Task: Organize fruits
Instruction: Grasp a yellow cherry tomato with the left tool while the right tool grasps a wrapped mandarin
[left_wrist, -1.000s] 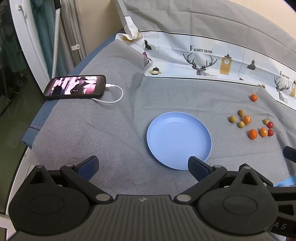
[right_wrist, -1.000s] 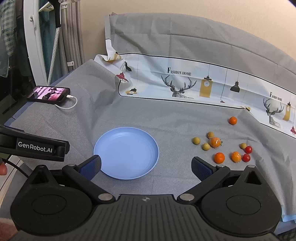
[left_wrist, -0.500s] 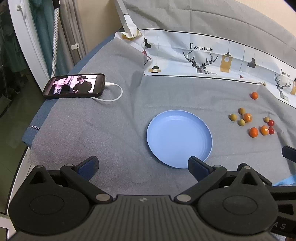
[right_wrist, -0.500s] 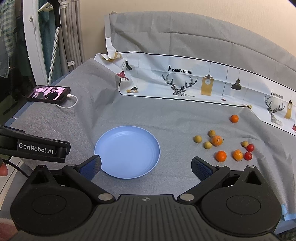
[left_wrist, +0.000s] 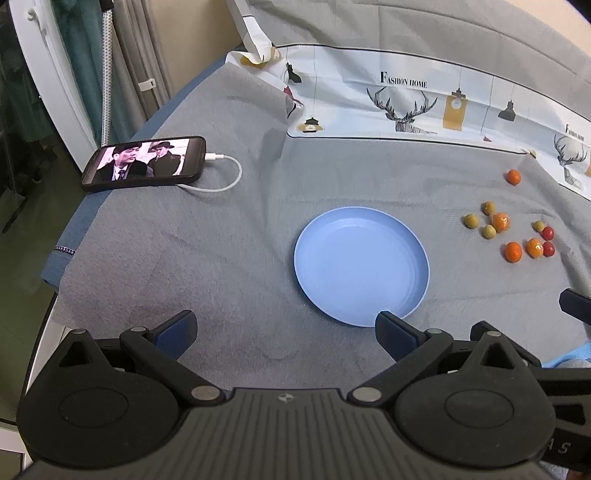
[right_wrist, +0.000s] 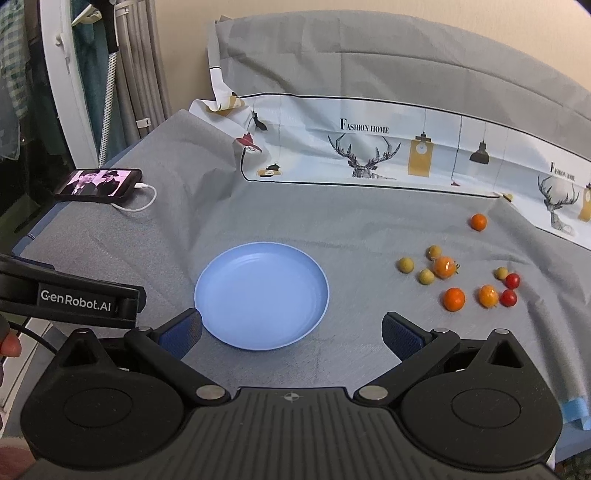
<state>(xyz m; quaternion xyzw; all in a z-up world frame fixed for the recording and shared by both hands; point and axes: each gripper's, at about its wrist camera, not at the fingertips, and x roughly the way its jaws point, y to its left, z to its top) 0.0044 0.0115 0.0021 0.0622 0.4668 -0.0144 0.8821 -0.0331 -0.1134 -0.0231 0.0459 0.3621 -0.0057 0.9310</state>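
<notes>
An empty light-blue plate (left_wrist: 362, 266) (right_wrist: 262, 293) lies on the grey cloth. To its right lies a loose group of small fruits: orange ones (right_wrist: 454, 298) (left_wrist: 512, 252), yellow-green ones (right_wrist: 405, 264) (left_wrist: 471, 220) and red ones (right_wrist: 508, 297) (left_wrist: 548, 233). One orange fruit (right_wrist: 478, 222) (left_wrist: 513, 177) lies apart, farther back. My left gripper (left_wrist: 284, 330) is open and empty, just in front of the plate's left side. My right gripper (right_wrist: 291, 330) is open and empty, at the plate's near edge. The fruits lie ahead and to its right.
A phone (left_wrist: 146, 162) (right_wrist: 99, 183) with a lit screen and a white cable lies at the far left, near the table edge. A printed white cloth (right_wrist: 406, 147) rises along the back. The left gripper's body (right_wrist: 70, 297) shows at the right view's left side.
Both grippers have crept slightly forward and down toward the plate; the plate and fruits sit a little higher in each view. Jaws stay open. Nothing on the table has moved.
</notes>
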